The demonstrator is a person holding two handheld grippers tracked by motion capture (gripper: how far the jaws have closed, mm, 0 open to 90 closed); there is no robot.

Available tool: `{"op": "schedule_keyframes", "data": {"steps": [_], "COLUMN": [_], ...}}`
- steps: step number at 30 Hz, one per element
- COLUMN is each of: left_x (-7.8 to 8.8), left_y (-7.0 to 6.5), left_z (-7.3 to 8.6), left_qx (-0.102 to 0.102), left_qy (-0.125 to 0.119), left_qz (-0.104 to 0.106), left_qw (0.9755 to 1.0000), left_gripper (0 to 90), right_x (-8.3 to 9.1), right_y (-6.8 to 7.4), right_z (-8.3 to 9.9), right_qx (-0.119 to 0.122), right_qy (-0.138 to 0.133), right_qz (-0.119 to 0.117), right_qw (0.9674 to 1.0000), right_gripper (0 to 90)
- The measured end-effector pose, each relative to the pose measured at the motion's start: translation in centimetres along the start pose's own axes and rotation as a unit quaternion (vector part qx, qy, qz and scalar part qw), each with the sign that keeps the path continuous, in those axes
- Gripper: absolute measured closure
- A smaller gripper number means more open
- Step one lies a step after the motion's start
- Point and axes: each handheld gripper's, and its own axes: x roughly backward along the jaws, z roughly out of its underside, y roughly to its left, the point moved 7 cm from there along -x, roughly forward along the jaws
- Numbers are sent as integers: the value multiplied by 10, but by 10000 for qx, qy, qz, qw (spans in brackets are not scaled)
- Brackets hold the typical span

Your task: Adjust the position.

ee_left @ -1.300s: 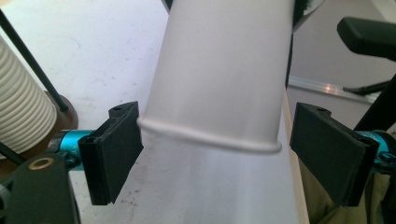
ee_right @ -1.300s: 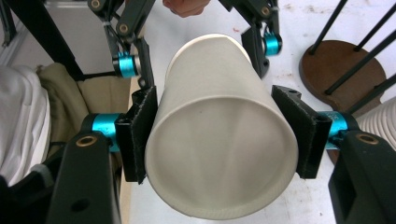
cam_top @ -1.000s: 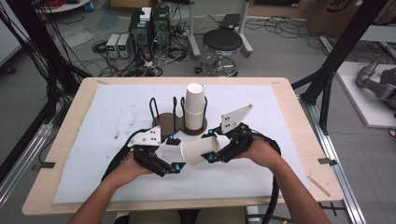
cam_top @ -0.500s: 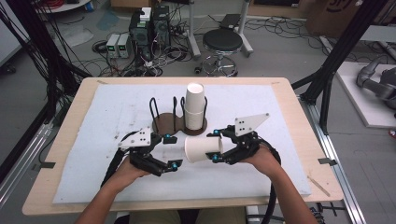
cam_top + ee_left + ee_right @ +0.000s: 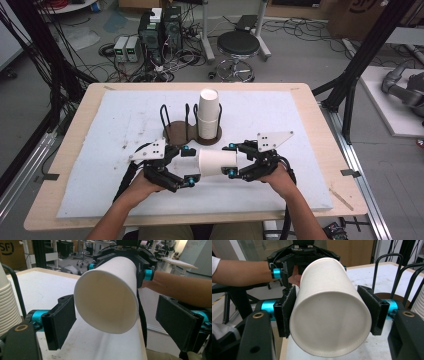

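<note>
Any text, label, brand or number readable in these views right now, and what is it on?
"SF": large dark letters, partly cut off by the frame edge, on the brown cardboard box at the top left of the left gripper view.
Paper cup held in the right gripper: plain white, no print.
Stack of cups: no print.
Grippers' plates: no lettering legible.
</note>
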Motion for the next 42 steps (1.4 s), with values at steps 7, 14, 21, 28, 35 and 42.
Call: {"op": "schedule_keyframes", "data": {"steps": [7,14,21,28,35,42], "left_x": [-5,-12,-16,-20,-19,-19], "left_y": [0,-3,-6,-6,-5,-6], "left_z": [-1,-2,-2,-1,-1,0], "left_qx": [60,44,-20,-111,-182,-184], "left_qy": [-94,-86,-108,-82,-51,48], "left_qz": [71,202,287,323,285,251], "left_qw": [9999,9998,9995,9994,9994,9995], "left_gripper": [163,163,173,224,262,279], "right_x": [0,-5,-7,-10,-10,-11], "right_y": [3,6,7,9,9,9], "right_z": [-3,-2,-2,1,2,4], "right_qx": [3,-7,-2,-31,-59,-161], "right_qy": [-160,-172,-247,-271,-284,-145], "right_qz": [-141,-331,-444,-521,-521,-482], "right_qw": [9998,9993,9987,9983,9982,9986], "right_gripper": [358,358,358,359,362,359]}}
